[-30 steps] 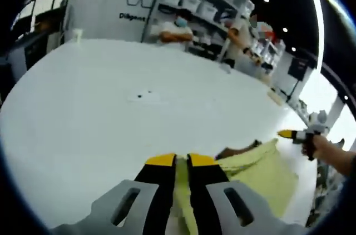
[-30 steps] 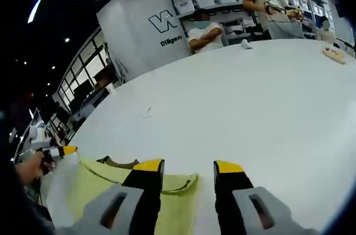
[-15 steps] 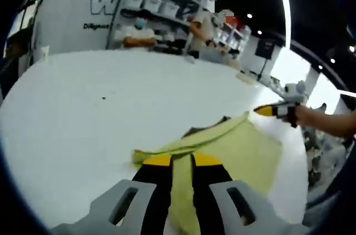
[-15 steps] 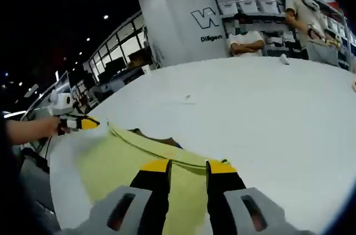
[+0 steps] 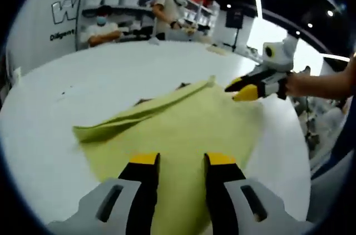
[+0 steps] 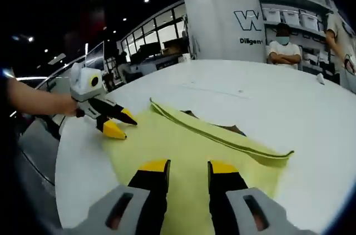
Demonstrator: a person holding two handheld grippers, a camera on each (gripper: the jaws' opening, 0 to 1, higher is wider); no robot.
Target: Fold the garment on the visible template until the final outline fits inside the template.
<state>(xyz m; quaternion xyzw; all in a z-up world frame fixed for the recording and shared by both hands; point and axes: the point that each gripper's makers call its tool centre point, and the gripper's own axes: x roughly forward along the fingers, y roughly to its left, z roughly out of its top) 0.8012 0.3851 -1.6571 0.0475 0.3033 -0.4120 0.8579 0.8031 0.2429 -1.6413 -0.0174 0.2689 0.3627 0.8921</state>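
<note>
White bench (image 5: 50,129) carrying a yellow garment (image 5: 183,129).
Left gripper (image 5: 177,160) and right gripper (image 6: 188,165) hover over the garment, jaws apart, holding nothing.

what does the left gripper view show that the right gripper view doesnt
Left gripper view alone: the right gripper coming in over the garment's far corner, jaws apart, and a standing person by the shelves.

Right gripper view alone: the left gripper, open, and tall windows.

Both: the yellow garment on the white table and a seated masked person.
</note>
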